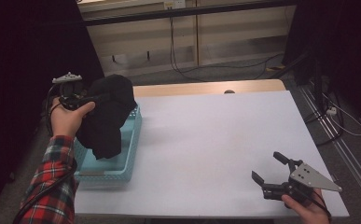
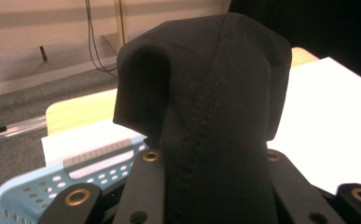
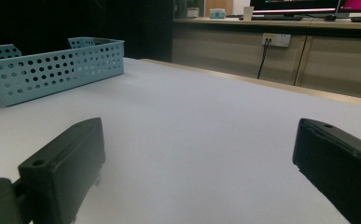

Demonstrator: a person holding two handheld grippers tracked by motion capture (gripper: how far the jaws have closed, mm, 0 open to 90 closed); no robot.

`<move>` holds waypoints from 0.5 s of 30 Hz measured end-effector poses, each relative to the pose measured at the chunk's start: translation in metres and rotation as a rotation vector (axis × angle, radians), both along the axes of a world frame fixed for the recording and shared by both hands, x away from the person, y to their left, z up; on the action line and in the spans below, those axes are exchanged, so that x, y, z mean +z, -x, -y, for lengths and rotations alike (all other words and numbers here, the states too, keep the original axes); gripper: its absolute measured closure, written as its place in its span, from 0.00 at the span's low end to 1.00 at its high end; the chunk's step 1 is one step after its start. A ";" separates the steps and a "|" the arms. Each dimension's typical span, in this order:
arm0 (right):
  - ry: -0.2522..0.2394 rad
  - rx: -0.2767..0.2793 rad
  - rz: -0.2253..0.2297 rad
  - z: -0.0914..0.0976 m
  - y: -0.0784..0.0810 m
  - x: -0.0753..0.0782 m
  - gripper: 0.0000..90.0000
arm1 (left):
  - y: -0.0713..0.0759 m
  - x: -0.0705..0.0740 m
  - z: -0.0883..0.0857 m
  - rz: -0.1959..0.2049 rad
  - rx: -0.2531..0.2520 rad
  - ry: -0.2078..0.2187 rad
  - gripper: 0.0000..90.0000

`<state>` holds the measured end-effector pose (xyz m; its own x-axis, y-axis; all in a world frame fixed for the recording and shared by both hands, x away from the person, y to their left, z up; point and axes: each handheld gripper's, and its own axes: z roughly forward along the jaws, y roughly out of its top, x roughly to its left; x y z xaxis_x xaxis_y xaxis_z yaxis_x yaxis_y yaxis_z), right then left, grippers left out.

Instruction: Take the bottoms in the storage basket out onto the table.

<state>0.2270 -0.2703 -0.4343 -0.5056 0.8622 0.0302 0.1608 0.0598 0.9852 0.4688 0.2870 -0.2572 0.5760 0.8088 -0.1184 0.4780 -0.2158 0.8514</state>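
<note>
Black cloth pinched between left gripper jaws.

Grey carpet, beige cabinets behind.

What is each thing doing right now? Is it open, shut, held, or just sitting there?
Black fabric garment: held up, draping over the basket.
Light blue perforated plastic basket: upright on the table's left edge.
Left gripper: shut on the garment.
Right gripper: open, holding nothing, low over the white table.
</note>
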 end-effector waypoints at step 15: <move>-0.002 0.004 0.000 0.000 0.000 0.000 0.02 | -0.001 0.046 0.025 0.033 -0.029 0.042 0.83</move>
